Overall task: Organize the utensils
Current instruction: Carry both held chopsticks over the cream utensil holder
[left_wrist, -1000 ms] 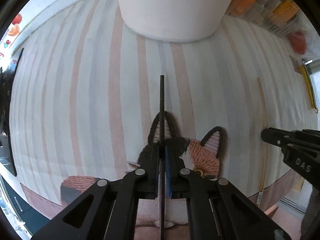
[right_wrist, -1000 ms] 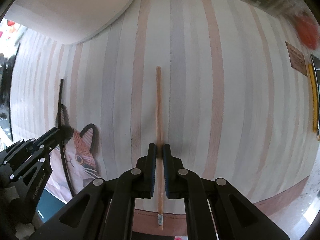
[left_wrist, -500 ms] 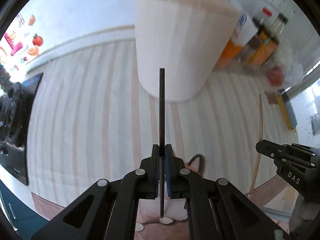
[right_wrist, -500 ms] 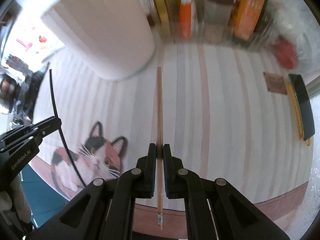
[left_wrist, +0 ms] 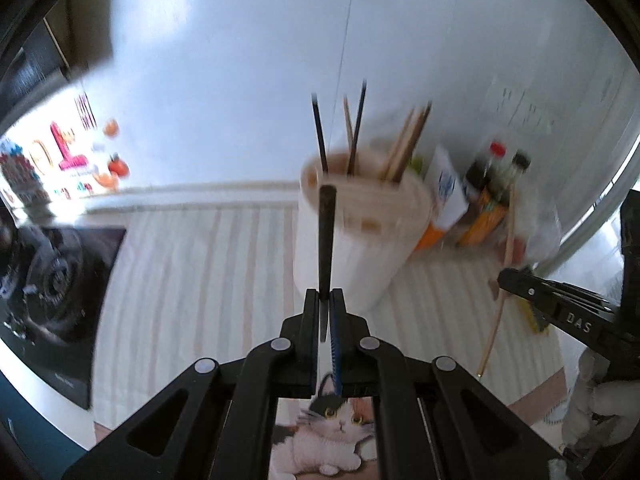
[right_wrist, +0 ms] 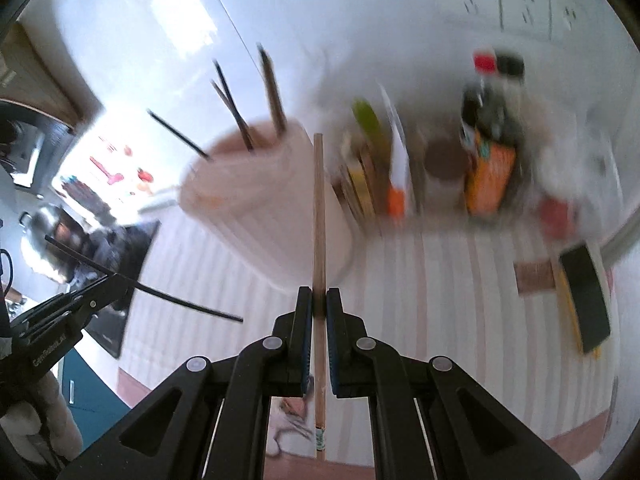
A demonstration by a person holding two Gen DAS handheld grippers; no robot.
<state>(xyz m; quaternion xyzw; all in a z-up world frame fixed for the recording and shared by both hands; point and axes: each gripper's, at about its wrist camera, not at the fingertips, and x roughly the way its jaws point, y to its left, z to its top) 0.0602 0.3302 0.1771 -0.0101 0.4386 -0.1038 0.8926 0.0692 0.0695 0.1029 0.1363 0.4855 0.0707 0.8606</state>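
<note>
My left gripper [left_wrist: 325, 300] is shut on a black chopstick [left_wrist: 326, 236], held above the striped mat and pointing at the white utensil holder [left_wrist: 360, 240]. The holder has black and wooden chopsticks [left_wrist: 408, 140] standing in it. My right gripper [right_wrist: 319, 300] is shut on a wooden chopstick [right_wrist: 319, 216], also lifted and pointing toward the holder [right_wrist: 260, 208]. Each gripper shows in the other's view: the right one [left_wrist: 508, 280] with its wooden stick, the left one [right_wrist: 116, 280] with the black stick [right_wrist: 160, 292].
Sauce bottles [left_wrist: 496, 184] and cartons [right_wrist: 394, 168] stand against the wall right of the holder. A black and yellow object [right_wrist: 584, 296] lies on the mat at right. A cat picture [left_wrist: 340, 432] is on the mat's near edge. A dark poster [left_wrist: 52, 288] lies left.
Both grippers have lifted their chopsticks off the mat and tilted up, so the holder's rim and the wall have come into view.
</note>
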